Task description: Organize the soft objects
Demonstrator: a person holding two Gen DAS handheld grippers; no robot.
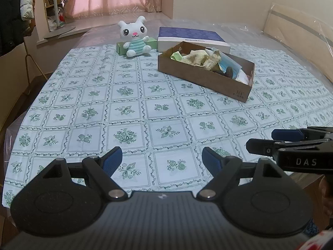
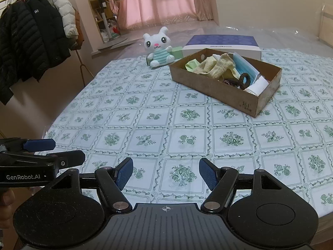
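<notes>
Left wrist view, left claw (image 1: 162, 159): spread wide, empty, poised over the near edge of the bed (image 1: 291, 48), which wears a floral cloth (image 1: 129, 104).
Left wrist view, right claw (image 1: 260, 140): enters at the right, side-on; no object visible in it.
Left wrist view, soft things: one cardboard box (image 1: 199, 75) near the cloth's far right corner gathers rags and a mask, apparently as the collecting bin.
Left wrist view, toy: one plush rabbit (image 1: 136, 36) sits propped against one green carton (image 1: 154, 42) at the far edge, likely still to sort.
Right wrist view, right claw (image 2: 166, 174): jaws well apart, holding nothing.
Right wrist view, box contents: yellowish cloths (image 2: 216, 65), one blue mask (image 2: 242, 64), one dark ring (image 2: 245, 80); exact cloth count unclear.
Right wrist view, extras: one purple-lidded box (image 2: 222, 41) behind.
</notes>
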